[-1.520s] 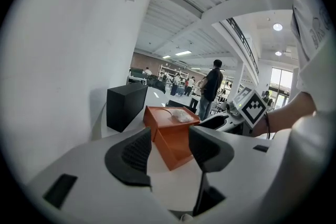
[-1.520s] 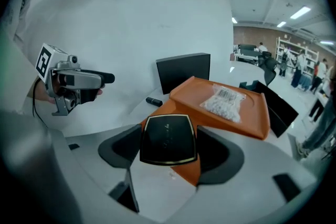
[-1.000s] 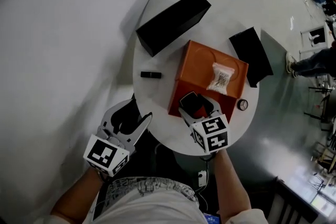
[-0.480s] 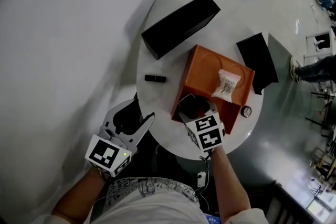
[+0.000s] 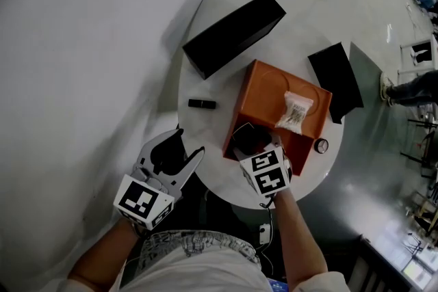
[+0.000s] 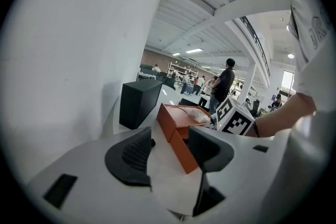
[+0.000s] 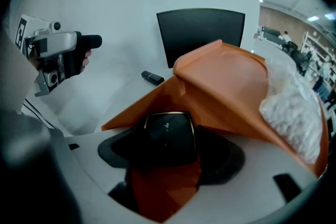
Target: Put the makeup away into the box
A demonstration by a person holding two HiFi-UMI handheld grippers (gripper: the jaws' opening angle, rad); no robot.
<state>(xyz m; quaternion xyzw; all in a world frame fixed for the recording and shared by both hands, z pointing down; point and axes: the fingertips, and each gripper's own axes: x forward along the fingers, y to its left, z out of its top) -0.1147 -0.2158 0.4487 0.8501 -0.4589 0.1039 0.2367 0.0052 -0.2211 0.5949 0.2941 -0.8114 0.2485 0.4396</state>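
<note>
- On the round white table [image 5: 301, 3]: 1 orange box [image 5: 274, 89], matte and rectangular, with a circular recess pressed into its top face.
- Right gripper [image 7: 170, 152]: jaws clamped on 1 black compact [image 7: 169, 134]. It is square with rounded corners, a glossy lid and a thin pale rim. It is held at the box's near edge, with orange surface directly below it; contact with the box cannot be told.
- Left gripper [image 6: 168, 155]: jaws apart, nothing between the dimpled dark pads [image 6: 134, 155]. It sits off the table's near-left edge.
- 1 crinkled clear bag [image 5: 295, 111] lies on the box top.
- 1 short black tube [image 5: 202, 104] lies on the table left of the box, apart from it.
- 1 long black case [image 5: 233, 34] sits beyond the box, and 1 flat black case [image 5: 335, 82] to its right.
</note>
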